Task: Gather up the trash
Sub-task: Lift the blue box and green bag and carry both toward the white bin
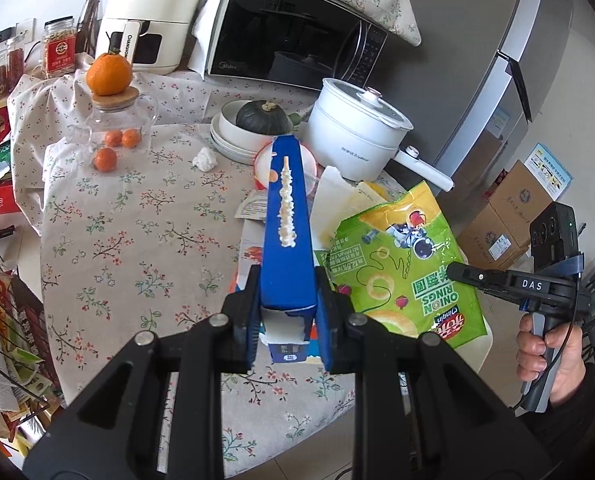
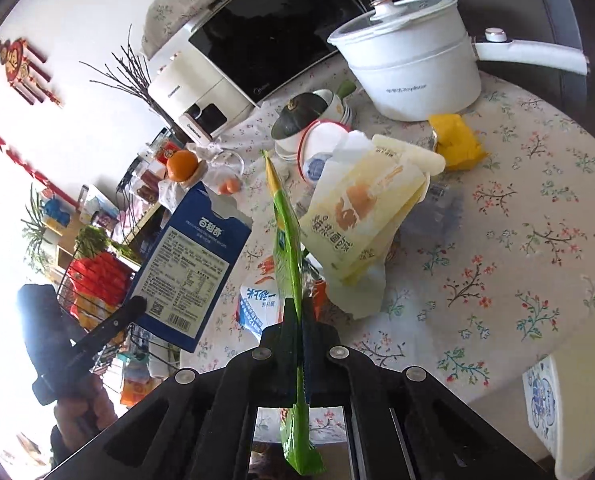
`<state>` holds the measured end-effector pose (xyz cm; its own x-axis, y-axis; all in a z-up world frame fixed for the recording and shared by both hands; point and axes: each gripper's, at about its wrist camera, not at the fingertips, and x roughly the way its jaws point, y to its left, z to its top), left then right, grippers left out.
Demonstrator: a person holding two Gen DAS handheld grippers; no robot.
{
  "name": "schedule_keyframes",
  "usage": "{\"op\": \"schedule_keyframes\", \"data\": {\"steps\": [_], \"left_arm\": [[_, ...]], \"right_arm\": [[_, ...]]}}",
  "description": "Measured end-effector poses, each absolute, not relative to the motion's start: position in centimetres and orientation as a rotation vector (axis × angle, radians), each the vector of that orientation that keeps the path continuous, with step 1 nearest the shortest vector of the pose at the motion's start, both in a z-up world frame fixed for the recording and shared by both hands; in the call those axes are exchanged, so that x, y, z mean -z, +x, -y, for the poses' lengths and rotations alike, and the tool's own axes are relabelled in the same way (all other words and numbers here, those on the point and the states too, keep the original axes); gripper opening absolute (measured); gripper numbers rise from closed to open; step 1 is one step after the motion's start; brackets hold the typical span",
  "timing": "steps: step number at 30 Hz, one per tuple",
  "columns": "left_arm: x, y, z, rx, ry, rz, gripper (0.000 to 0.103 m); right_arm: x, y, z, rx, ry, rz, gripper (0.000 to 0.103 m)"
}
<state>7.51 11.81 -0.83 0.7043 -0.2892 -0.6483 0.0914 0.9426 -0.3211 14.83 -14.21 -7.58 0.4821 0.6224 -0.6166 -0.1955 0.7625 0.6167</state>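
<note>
My left gripper (image 1: 287, 312) is shut on a blue cardboard box (image 1: 286, 236), held above the table; the box also shows in the right wrist view (image 2: 189, 268). My right gripper (image 2: 299, 320) is shut on the edge of a green onion-rings snack bag (image 2: 287, 248), seen edge-on; the bag shows flat in the left wrist view (image 1: 405, 264). More wrappers lie on the floral tablecloth: a pale yellow packet (image 2: 361, 216), a yellow wrapper (image 2: 457, 140), a blue-white pouch (image 2: 257, 304) and a crumpled tissue (image 1: 204, 159).
A white electric pot (image 1: 357, 132), stacked bowls with a dark squash (image 1: 261, 118), a microwave (image 1: 293, 36), an air fryer (image 1: 153, 20) and a glass jar topped by an orange (image 1: 109, 76) stand at the back. A wire basket (image 1: 1, 320) stands left. Cardboard boxes (image 1: 509, 208) sit right.
</note>
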Motion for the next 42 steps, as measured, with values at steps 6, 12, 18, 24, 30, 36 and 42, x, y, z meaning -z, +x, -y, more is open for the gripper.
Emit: {"op": "schedule_keyframes", "data": {"steps": [6, 12, 18, 24, 30, 36, 42], "left_arm": [[0.5, 8.2, -7.3, 0.293, -0.237, -0.767, 0.025], [0.6, 8.9, -3.4, 0.356, -0.209, -0.779, 0.025], [0.7, 9.2, -1.0, 0.385, -0.198, -0.787, 0.025], [1.1, 9.6, 0.9, 0.403, -0.174, -0.796, 0.025], [0.8, 9.7, 1.0, 0.404, -0.193, -0.793, 0.025], [0.5, 9.6, 0.4, 0.389, -0.213, -0.782, 0.025], [0.3, 9.5, -0.7, 0.366, -0.229, -0.772, 0.025]], "right_arm": [[6.2, 12.9, 19.6, -0.472, 0.575, -0.887, 0.002], [5.1, 11.6, 24.4, -0.440, 0.649, -0.829, 0.002], [3.9, 10.3, 27.9, -0.381, 0.690, -0.765, 0.002], [5.6, 11.1, 27.7, -0.344, 0.646, -0.859, 0.002], [3.9, 9.8, 29.8, -0.427, 0.776, -0.752, 0.002], [2.0, 9.4, 30.5, -0.519, 0.907, -0.651, 0.002], [-0.3, 9.4, 29.0, -0.496, 0.858, -0.603, 0.002]]}}
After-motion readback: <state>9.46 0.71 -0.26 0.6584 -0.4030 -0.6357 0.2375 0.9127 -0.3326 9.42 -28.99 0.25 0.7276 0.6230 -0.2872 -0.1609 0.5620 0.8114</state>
